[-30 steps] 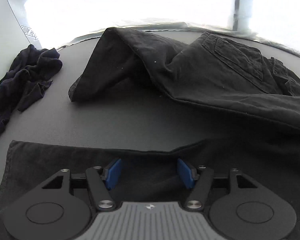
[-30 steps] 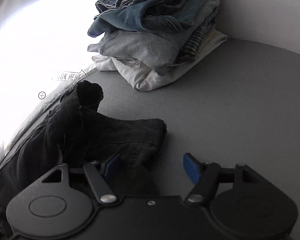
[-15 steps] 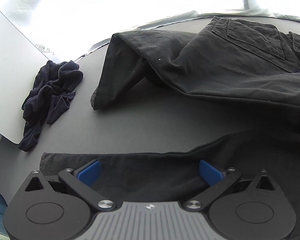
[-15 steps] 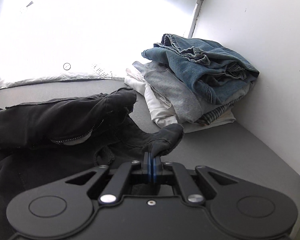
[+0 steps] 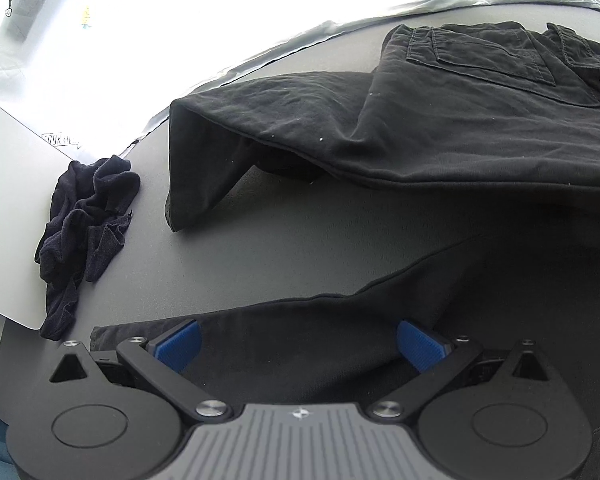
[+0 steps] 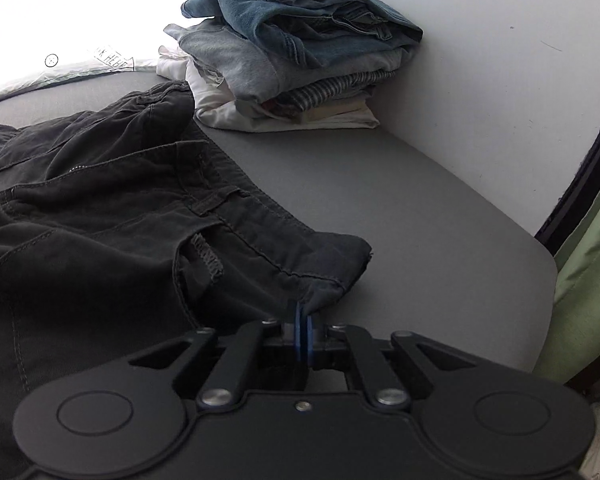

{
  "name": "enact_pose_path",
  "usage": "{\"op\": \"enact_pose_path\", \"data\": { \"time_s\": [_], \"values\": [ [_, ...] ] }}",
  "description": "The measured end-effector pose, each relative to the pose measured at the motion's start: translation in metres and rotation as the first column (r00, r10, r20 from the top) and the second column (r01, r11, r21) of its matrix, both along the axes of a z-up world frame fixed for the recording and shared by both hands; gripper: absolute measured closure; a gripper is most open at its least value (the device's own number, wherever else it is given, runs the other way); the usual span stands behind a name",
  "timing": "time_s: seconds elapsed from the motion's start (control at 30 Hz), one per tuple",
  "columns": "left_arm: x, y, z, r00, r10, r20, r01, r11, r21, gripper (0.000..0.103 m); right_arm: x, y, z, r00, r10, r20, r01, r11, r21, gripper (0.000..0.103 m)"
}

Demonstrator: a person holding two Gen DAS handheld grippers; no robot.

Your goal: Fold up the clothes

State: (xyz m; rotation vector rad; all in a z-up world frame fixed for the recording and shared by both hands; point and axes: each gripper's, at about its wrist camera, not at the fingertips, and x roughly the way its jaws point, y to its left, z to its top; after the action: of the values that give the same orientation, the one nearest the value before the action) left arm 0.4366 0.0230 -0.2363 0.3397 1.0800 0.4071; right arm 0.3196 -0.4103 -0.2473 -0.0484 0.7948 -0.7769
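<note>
Since the earlier frames the right hand-held gripper (image 6: 302, 322) has gone from spread to clenched on the waistband corner of the black trousers (image 6: 112, 208), and the left hand-held gripper (image 5: 299, 344) has widened its jaws over the near leg.

The grey worktop (image 6: 380, 200) carries everything. The trousers lie sprawled across it, waist toward the right view. One leg is doubled back on itself at the far side, the other runs under the left hand-held gripper, which stays released and holds nothing; its blue pads (image 5: 179, 342) hover just above the cloth.

A stack of folded clothes (image 6: 292, 52) sits in the far corner by the wall, so that part looks done. A crumpled dark garment (image 5: 88, 232) lies at the worktop's left edge, not yet folded.

Judged progress: the trousers fold is barely begun, with only one corner gripped. Legs need straightening and folding over, then the crumpled piece.
</note>
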Motion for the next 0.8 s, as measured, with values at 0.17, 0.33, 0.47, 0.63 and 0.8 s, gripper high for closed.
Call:
{"op": "enact_pose_path", "data": {
  "time_s": [0.17,0.33,0.47,0.63,0.8],
  "values": [
    [-0.016,0.027,-0.002,0.998,-0.059,-0.006,0.056,0.970,-0.237,0.000,0.007,0.009,-0.007,0.998,0.014,-0.057,-0.017,0.998,-0.061,0.099],
    [-0.046,0.077,0.007,0.994,0.055,0.098,-0.019,0.941,-0.338,0.008,0.014,0.031,-0.021,0.975,0.085,-0.206,-0.130,0.967,-0.218,0.097],
    [-0.089,0.134,0.019,0.960,0.213,0.181,-0.137,0.923,-0.360,0.011,0.016,0.043,-0.031,0.945,0.119,-0.304,-0.214,0.928,-0.304,0.097],
    [-0.147,0.209,0.029,0.873,0.412,0.262,-0.309,0.882,-0.357,0.012,0.021,0.046,-0.029,0.923,0.133,-0.362,-0.254,0.916,-0.310,0.097],
    [-0.199,0.260,0.024,0.770,0.585,0.254,-0.480,0.794,-0.374,0.011,0.028,0.050,-0.032,0.897,0.127,-0.422,-0.278,0.907,-0.317,0.098]
  ]
}}
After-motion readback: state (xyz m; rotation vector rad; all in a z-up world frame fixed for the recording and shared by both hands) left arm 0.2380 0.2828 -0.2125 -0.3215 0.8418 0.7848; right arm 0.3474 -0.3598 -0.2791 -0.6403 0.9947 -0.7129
